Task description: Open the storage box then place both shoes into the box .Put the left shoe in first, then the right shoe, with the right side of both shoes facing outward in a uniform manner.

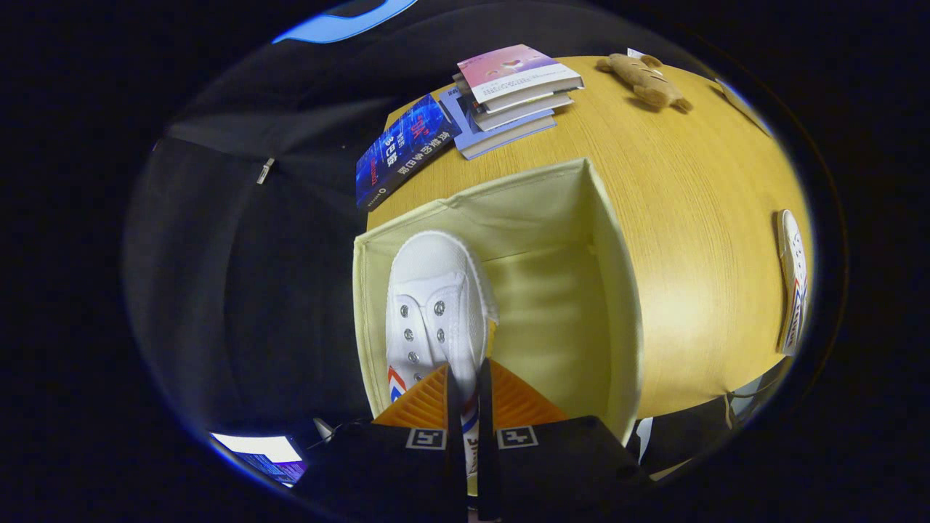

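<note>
Gripper: fingers drawn close together, pinching the rear of the white shoe between them.
Held shoe: white, lace-less, toe pointing away, hanging over the left side of the box opening, against the left wall.
Storage box: cream fabric, open at the top, standing at the table's near left edge.
Second shoe: lying on the table, well to the right of the box.
Books: stacked at the far edge.
Plush toy: far right of the books.
</note>
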Available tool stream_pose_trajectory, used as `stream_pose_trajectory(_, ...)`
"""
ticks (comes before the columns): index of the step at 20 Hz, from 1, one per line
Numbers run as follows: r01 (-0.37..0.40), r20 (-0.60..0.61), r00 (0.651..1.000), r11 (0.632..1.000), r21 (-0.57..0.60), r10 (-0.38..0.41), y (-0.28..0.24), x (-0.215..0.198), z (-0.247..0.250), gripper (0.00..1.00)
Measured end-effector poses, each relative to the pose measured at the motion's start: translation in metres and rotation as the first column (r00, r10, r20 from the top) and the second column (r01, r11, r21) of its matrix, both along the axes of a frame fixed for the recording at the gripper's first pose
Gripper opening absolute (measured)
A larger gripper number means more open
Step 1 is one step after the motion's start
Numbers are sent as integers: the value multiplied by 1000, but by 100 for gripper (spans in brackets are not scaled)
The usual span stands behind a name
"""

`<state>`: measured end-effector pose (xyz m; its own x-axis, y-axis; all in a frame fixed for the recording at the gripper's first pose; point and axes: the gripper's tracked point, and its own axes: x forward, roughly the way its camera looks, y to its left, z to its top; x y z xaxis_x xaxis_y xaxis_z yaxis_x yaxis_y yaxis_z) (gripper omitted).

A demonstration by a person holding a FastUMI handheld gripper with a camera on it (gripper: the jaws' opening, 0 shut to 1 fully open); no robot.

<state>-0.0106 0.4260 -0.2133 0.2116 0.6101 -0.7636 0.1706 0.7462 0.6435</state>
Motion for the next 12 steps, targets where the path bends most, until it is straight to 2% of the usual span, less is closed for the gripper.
stream_pose_trajectory(2, -29, 16, 999, 999, 17, 29, 9, -2, -2, 11)
stream_pose_trajectory(3, -32, 24, 999, 998, 54, 31, 14, -4, 5, 17)
stream_pose_trajectory(4, -24, 37, 999, 997, 76, 21, 19, 1, 9, 36)
stream_pose_trajectory(6, -21, 83, 996, 996, 85, 14, 14, 9, 20, 61)
stream_pose_trajectory(7, -22, 105, 994, 996, 86, 13, 10, 13, 24, 77)
stream_pose_trajectory(9, -17, 130, 991, 994, 105, 3, -1, 17, 33, 96)
stream_pose_trajectory(12, -26, 150, 989, 989, 147, 4, -24, 12, 49, 97)
